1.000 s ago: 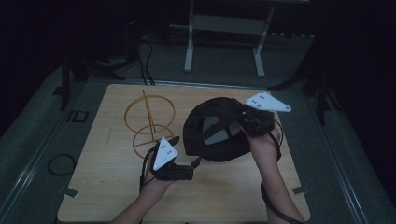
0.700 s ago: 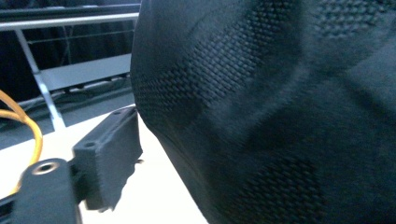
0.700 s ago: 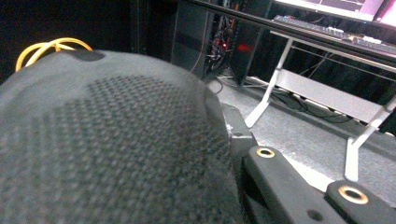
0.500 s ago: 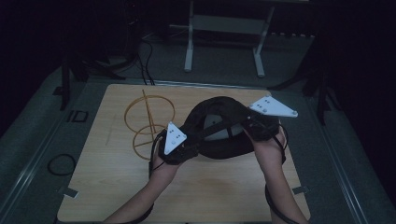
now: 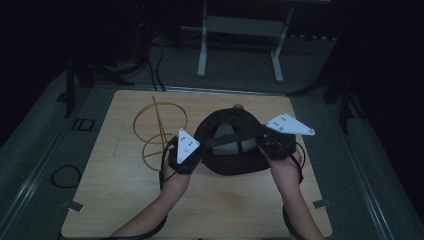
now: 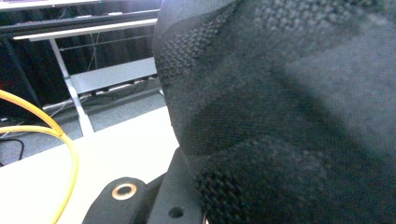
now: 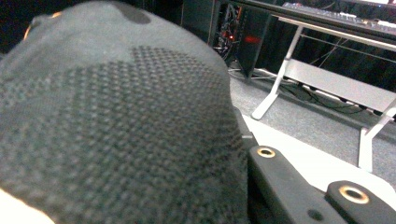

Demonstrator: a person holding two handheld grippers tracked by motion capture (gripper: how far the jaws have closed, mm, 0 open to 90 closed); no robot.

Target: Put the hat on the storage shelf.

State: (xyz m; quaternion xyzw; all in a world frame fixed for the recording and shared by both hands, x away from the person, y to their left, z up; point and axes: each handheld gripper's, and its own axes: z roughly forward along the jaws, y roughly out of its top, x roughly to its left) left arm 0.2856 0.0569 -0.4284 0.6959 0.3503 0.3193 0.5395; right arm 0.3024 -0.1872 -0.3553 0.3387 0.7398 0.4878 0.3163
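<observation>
A black knitted cap [image 5: 231,161] sits over the middle of the wooden table [image 5: 150,200], with a gripper at each side of it. My left gripper [image 5: 201,152] is at the cap's left rim. Its jaws have just been closing and are now shut on the fabric. In the left gripper view the cap [image 6: 280,116] lies over one black finger [image 6: 135,200]. My right gripper [image 5: 264,145] is shut on the cap's right rim. In the right gripper view the cap [image 7: 116,130] bulges beside a finger [image 7: 289,186]. A yellow wire stand [image 5: 157,132] is just left of the cap.
Past the table's far edge a white metal frame [image 5: 240,45] stands on the grey floor. Cables [image 5: 65,175] lie on the floor at the left. The yellow wire stand [image 6: 65,154] is close beside my left gripper. Bare wood lies in front of the cap.
My left gripper has moved up and right from the table to the cap's left rim and has closed on it. The right gripper has kept its hold and place.
</observation>
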